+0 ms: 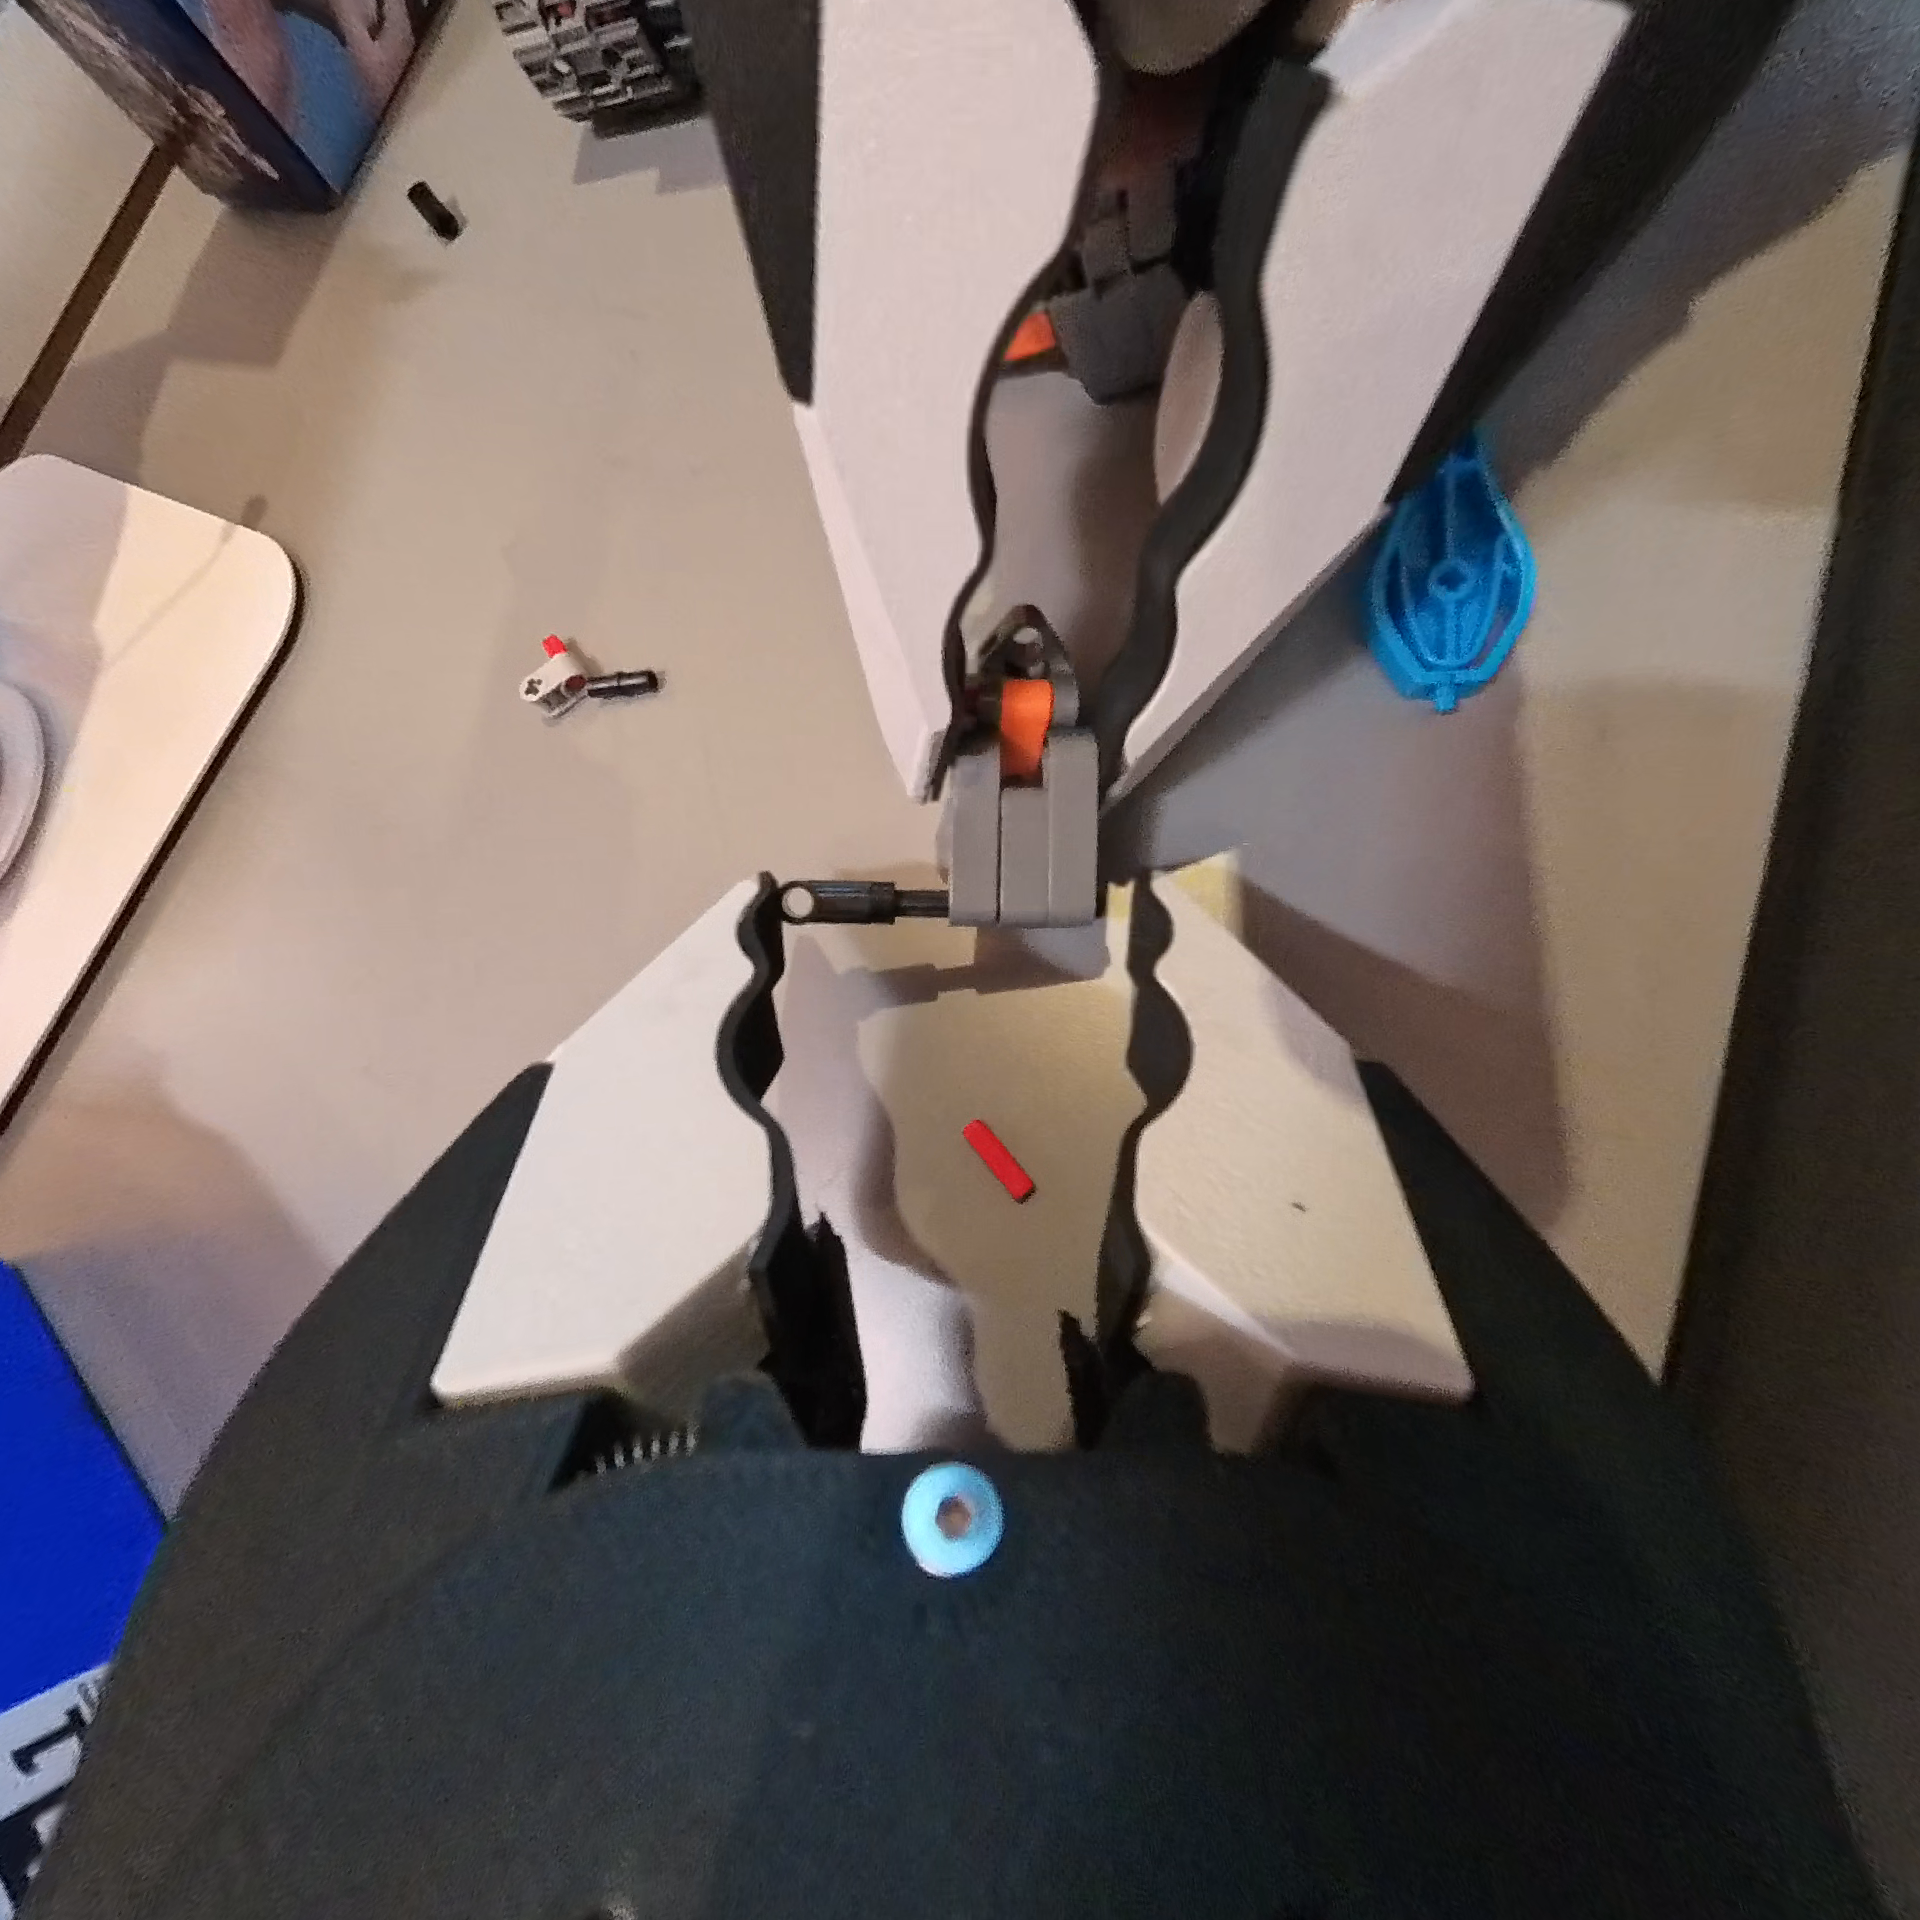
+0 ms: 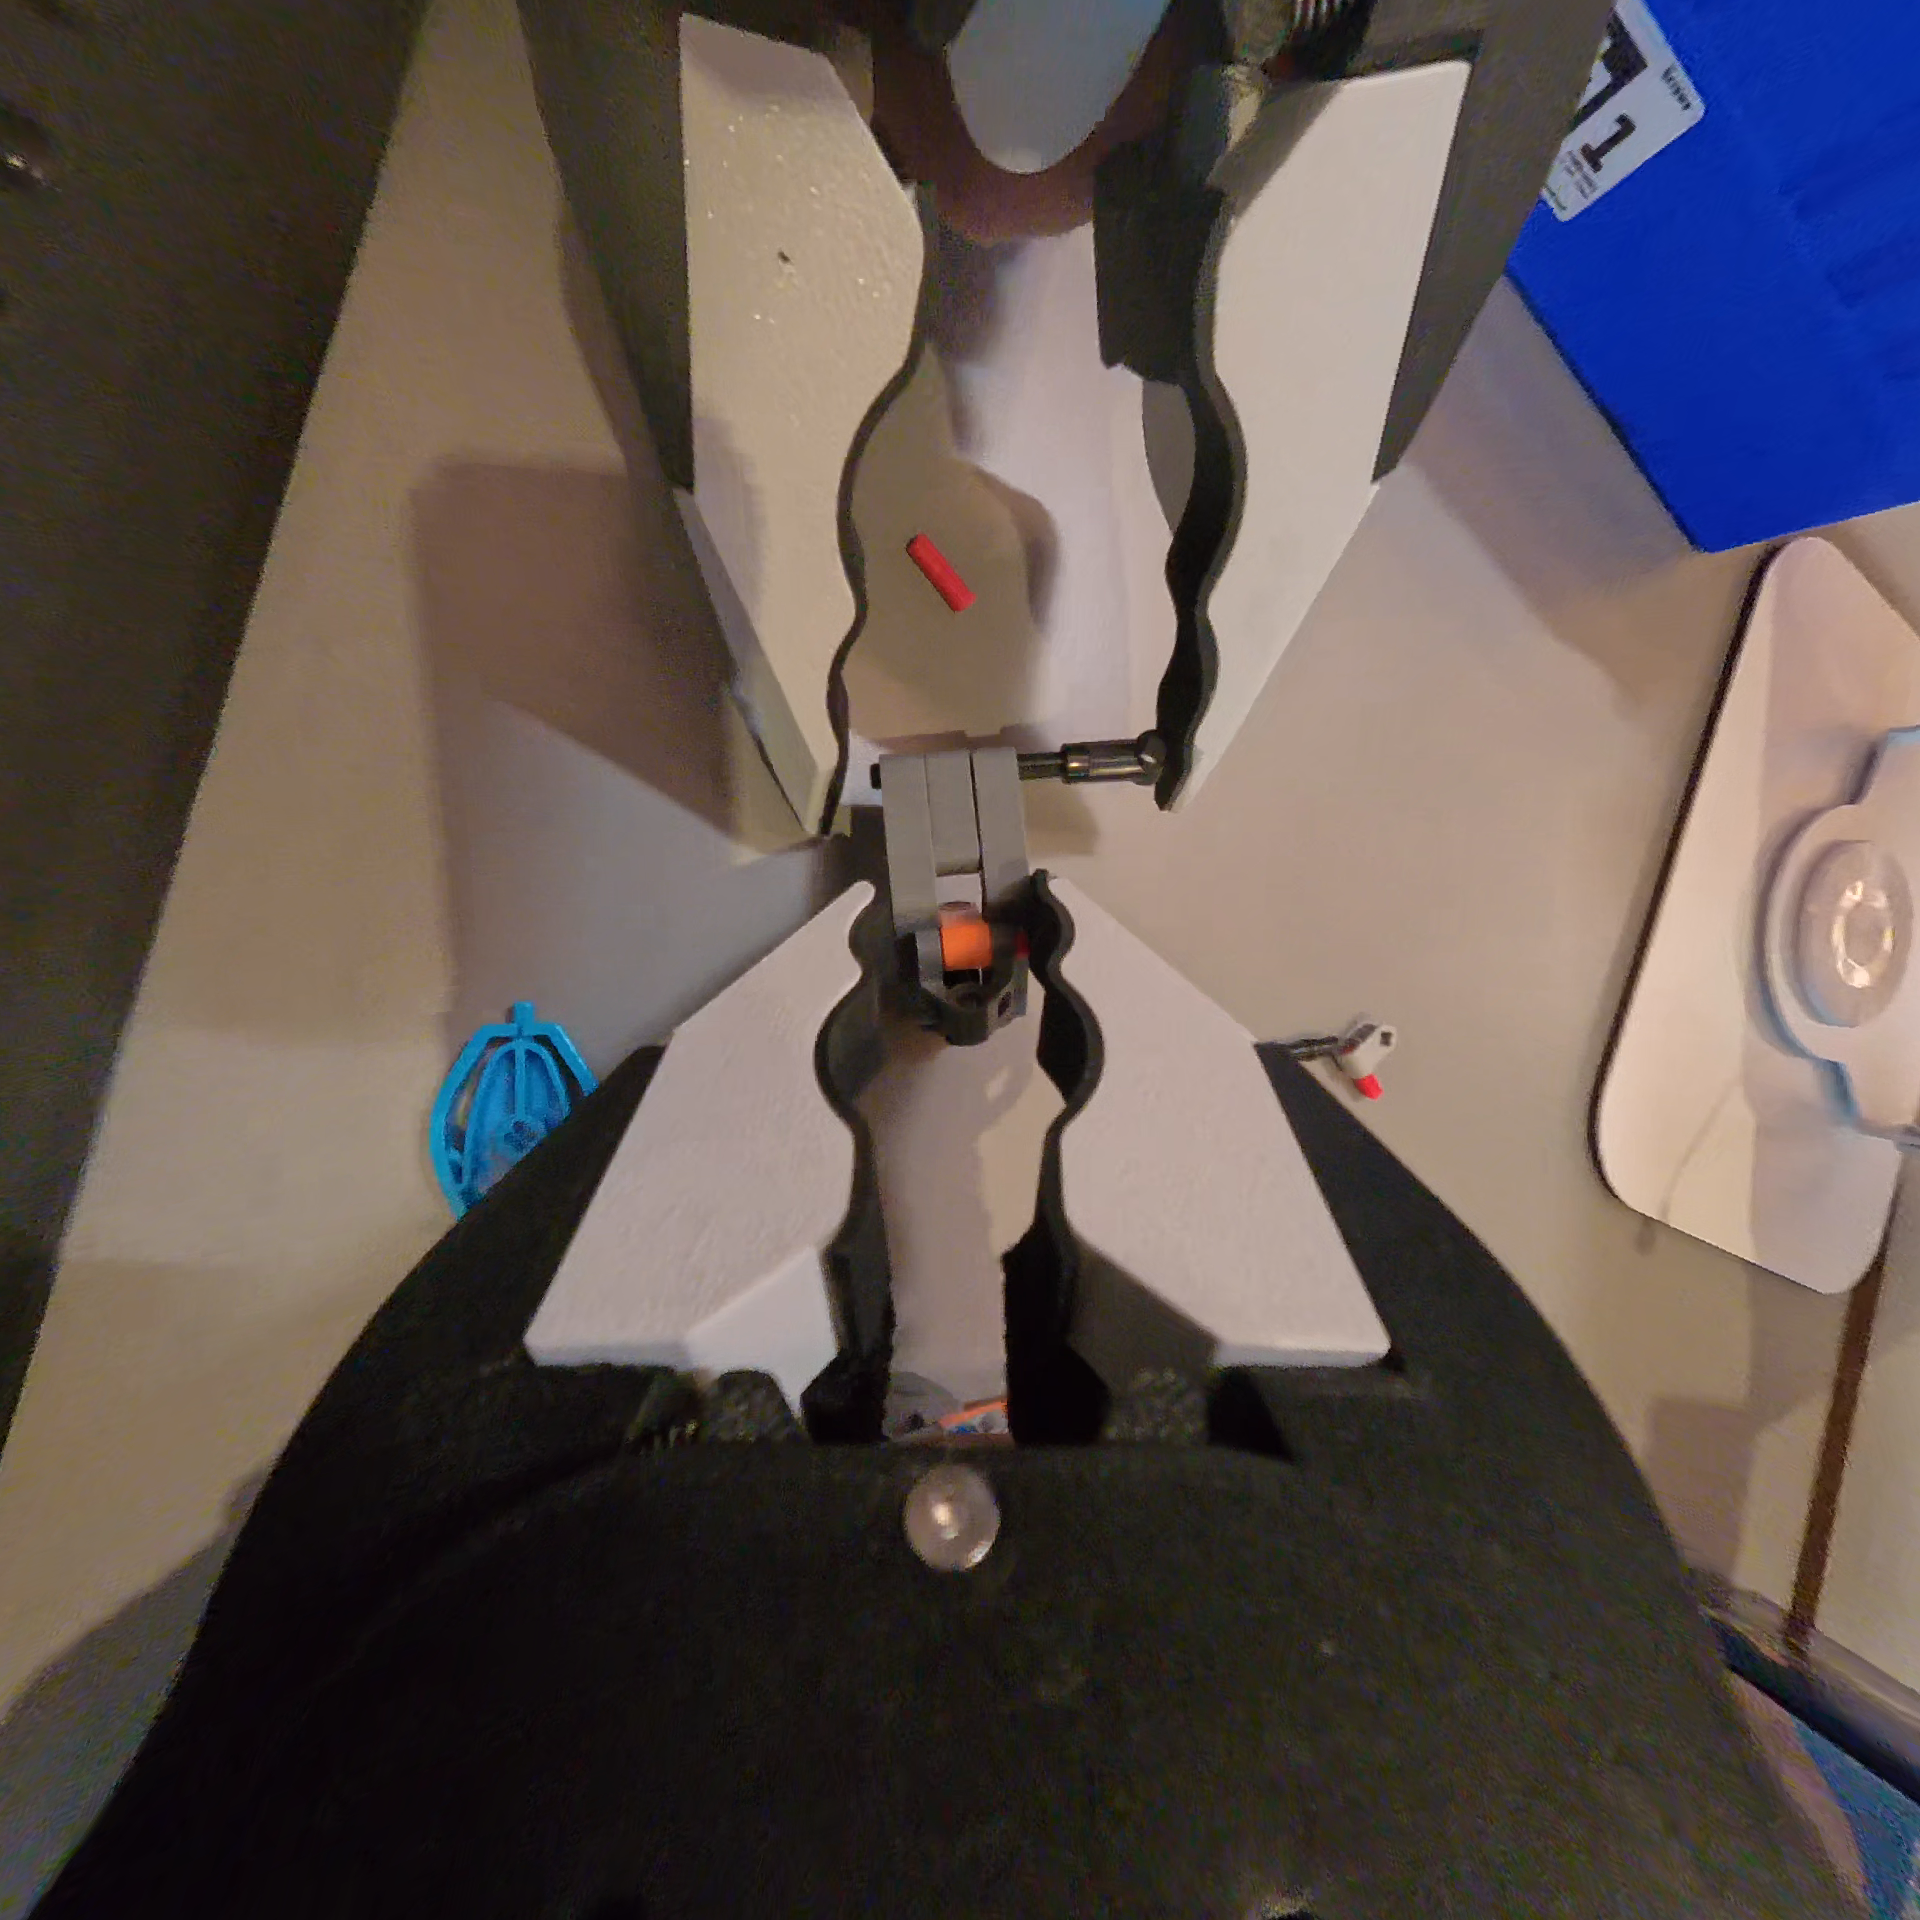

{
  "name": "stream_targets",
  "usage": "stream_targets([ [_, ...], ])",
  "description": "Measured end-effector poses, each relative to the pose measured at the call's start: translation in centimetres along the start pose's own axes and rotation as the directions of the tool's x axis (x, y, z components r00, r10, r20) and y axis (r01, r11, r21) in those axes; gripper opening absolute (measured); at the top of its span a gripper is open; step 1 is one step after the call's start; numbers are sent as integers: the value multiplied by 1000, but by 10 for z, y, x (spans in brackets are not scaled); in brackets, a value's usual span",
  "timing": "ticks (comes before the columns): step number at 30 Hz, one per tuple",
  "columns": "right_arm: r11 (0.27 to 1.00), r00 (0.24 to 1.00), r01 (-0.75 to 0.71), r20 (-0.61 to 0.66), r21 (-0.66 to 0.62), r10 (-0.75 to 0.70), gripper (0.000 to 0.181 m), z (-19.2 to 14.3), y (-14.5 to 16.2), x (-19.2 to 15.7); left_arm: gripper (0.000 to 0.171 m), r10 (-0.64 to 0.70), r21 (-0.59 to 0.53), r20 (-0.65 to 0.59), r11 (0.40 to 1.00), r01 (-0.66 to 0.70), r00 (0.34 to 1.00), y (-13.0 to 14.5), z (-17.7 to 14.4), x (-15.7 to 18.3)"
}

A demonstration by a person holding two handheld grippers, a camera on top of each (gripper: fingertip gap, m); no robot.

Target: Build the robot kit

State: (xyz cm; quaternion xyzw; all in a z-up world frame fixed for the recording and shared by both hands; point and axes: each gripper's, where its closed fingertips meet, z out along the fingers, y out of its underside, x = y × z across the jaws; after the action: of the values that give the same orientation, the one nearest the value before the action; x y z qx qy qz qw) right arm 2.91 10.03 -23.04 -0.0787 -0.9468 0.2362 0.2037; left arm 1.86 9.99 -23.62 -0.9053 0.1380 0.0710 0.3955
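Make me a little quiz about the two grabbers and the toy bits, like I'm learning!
1. True or false: the left gripper is squeezed shut on the red rod.
2. Pick one. What does the right gripper hold? A: the grey block piece with an orange part. B: a spoon. C: a yellow ball.
3. Fill in: the cage-shaped piece lying on the table is coloured ____.

Key: 1 false, it is open and the rod lies on the table between its fingers. 2 A. 3 blue.

The right tool [image 2: 951, 951] grips the block assembly [image 2: 951, 821]; its pin [image 1: 842, 902] touches the left tool [image 1: 951, 935].
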Motion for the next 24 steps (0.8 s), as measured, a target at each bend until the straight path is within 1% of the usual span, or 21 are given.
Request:
stream_targets([
  [2,1000,1000,11,22,17,-11,24,-1,1,-2,59,25,6,6,1000,-25,1000,1,-1,0],
  [7,999,998,47,34,17,-47,24,-2,3,-4,60,24,18,-19,1000,-23,1000,0,-2,5],
  [9,998,997,56,46,17,-56,24,-3,4,-5,57,27,27,-21,999,-26,999,1,-2,6],
  [16,998,998,59,37,-3,-59,24,-3,5,-5,58,7,24,16,1000,-8,1000,-1,-1,5],
  [18,998,998,55,38,-4,-55,24,-3,5,-5,57,16,21,26,1000,-16,1000,-1,-1,5],
  [24,997,996,79,49,-16,-79,24,-4,6,-6,55,99,6,77,995,-99,992,-2,-2,6],
])
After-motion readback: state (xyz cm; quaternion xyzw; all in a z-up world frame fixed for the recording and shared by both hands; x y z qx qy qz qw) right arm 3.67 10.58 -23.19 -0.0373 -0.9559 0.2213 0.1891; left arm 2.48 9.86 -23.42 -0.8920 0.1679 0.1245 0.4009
